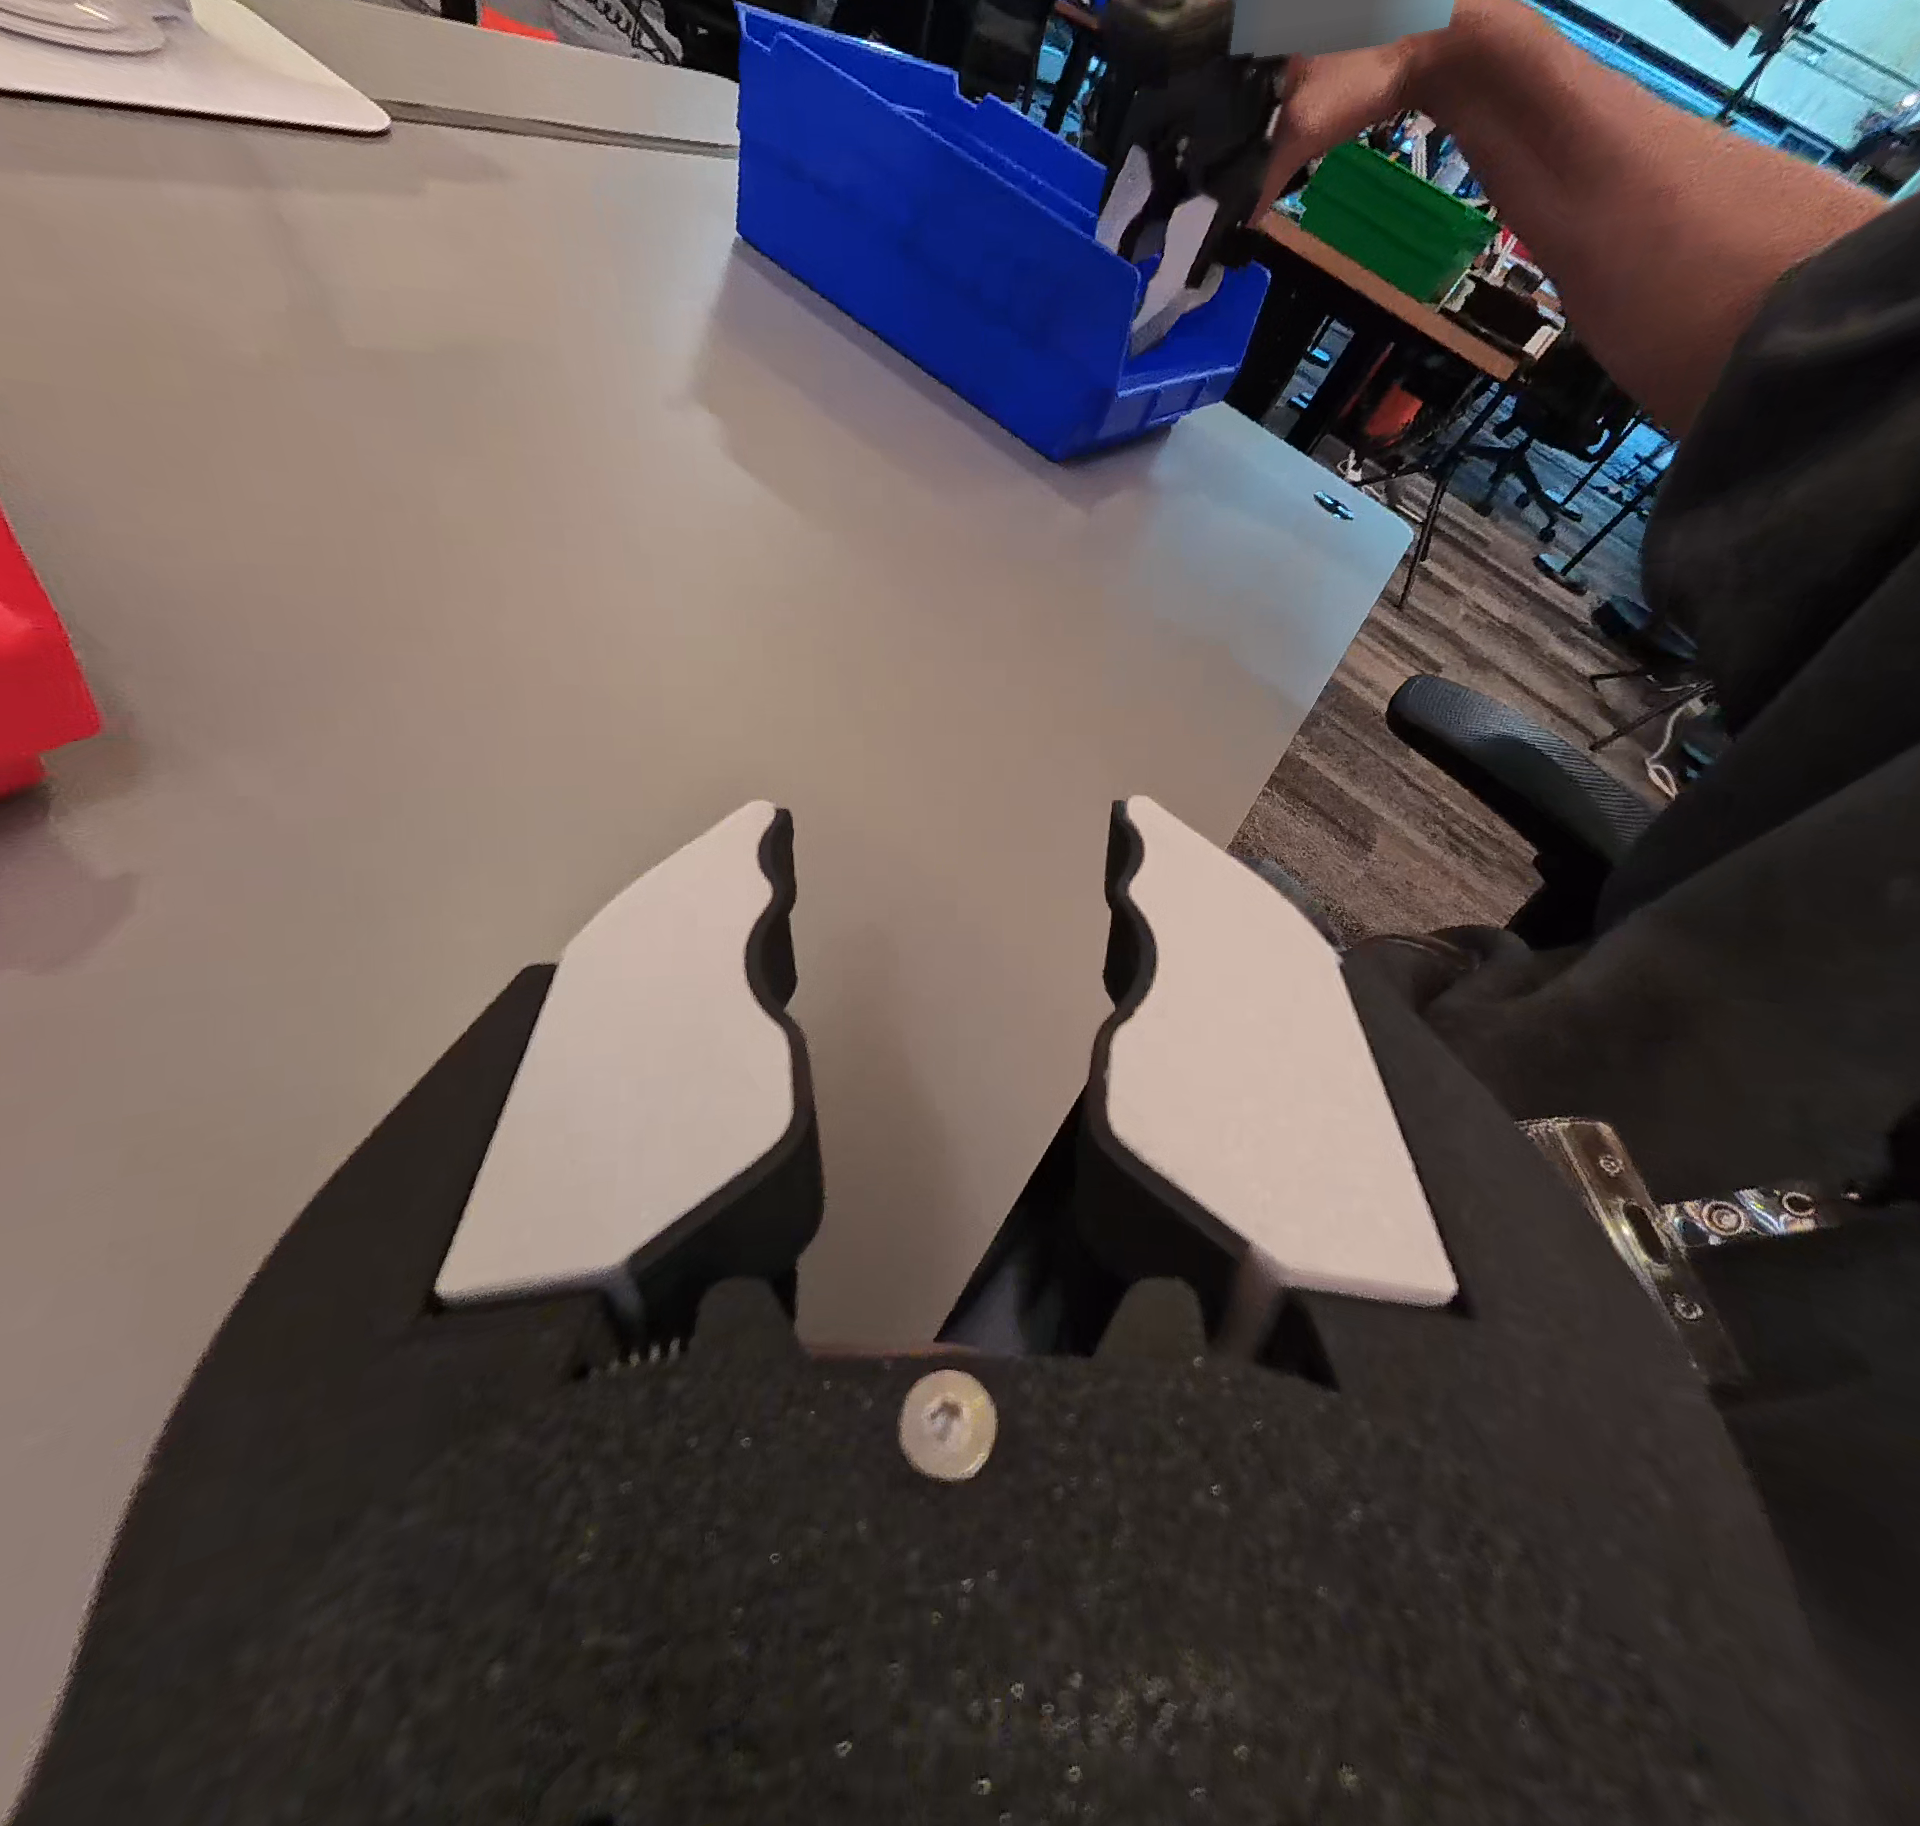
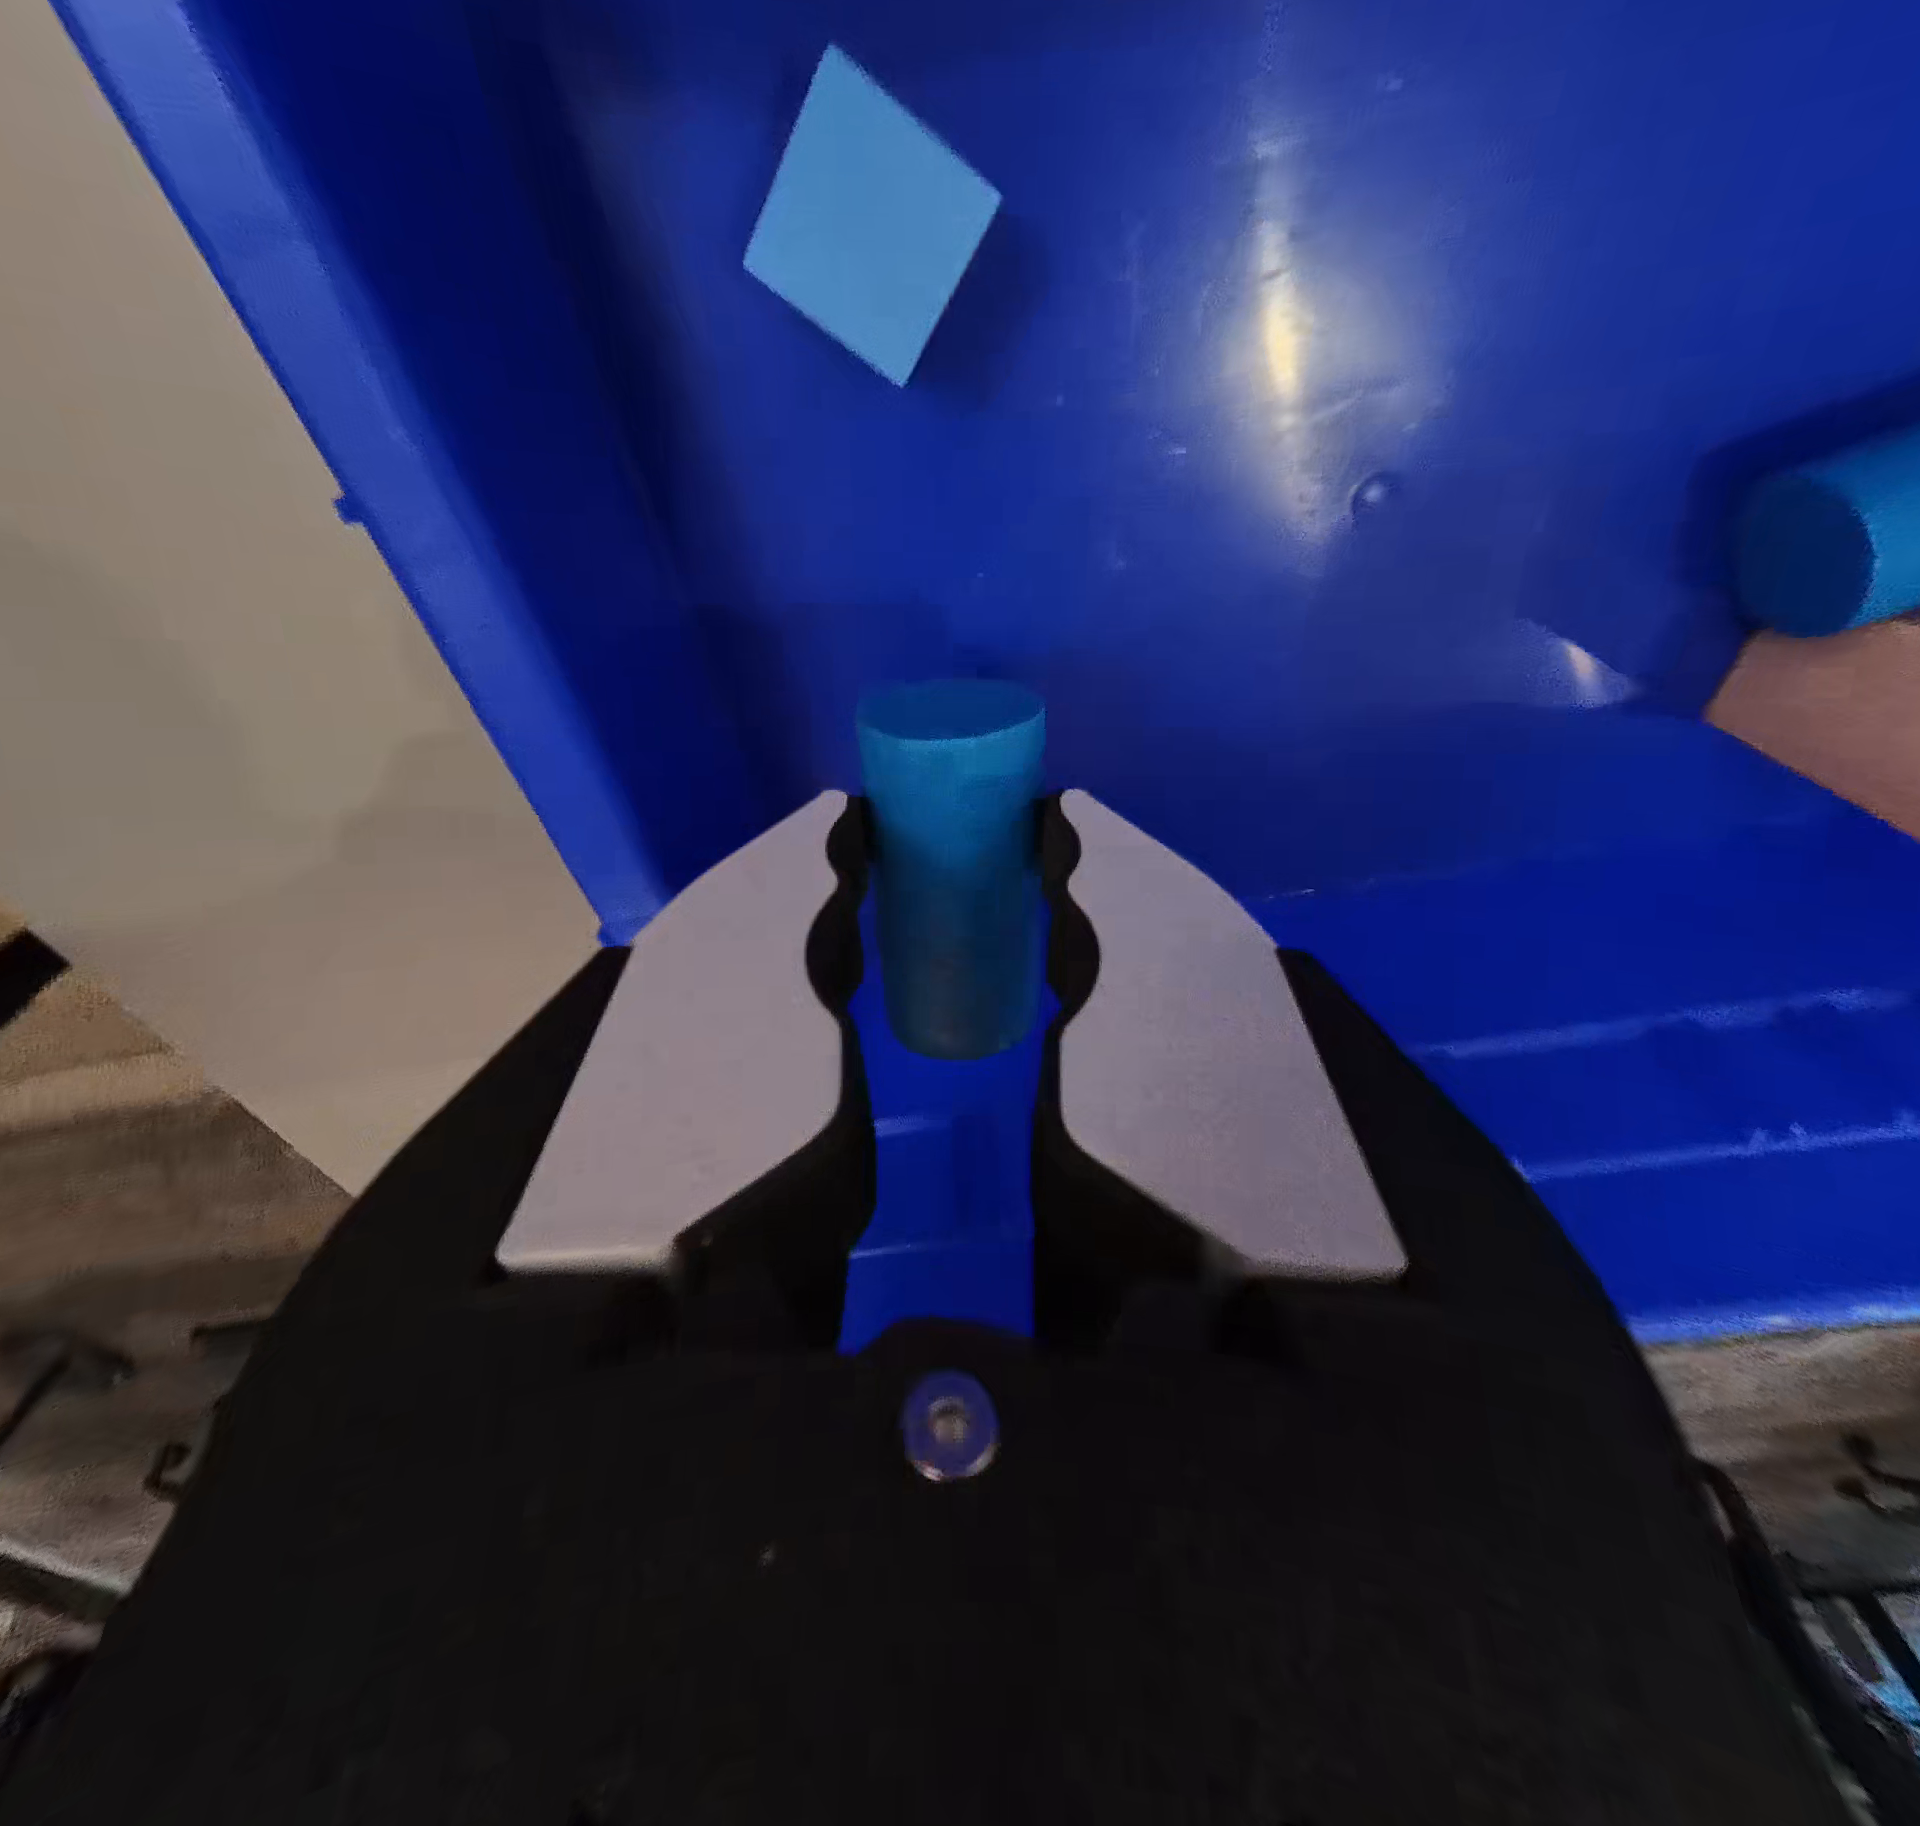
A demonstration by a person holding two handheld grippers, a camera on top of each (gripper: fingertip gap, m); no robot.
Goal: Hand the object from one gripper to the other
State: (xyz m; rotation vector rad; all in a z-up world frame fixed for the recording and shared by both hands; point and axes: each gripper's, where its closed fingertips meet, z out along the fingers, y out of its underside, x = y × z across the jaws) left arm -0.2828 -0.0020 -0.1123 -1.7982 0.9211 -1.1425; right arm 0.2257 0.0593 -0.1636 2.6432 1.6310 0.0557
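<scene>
On the grey table (image 1: 520,488), far right, sits the blue bin (image 1: 935,249); the right gripper (image 2: 951,820) is down inside it. Right tongs pinch a light-blue cylinder (image 2: 951,841), the task's thing, near their tips, its flat end pointing away toward the bin floor. Two more blue pieces lie loose in the bin: a flat square block (image 2: 873,218) farther off, a second cylinder (image 2: 1829,555) at the right edge.

Left gripper (image 1: 951,820) hangs over bare table, near side, tongs spread, nothing between them.

Step in hand, as I judge it: lift out of the bin. Best raised straight, clear of the walls, grip kept firm, leaving the free end exposed for the left tongs.

Left wrist view alone gives the layout: bin, table, right gripper dipping in. Only the right wrist view shows the grasp and bin contents.
</scene>
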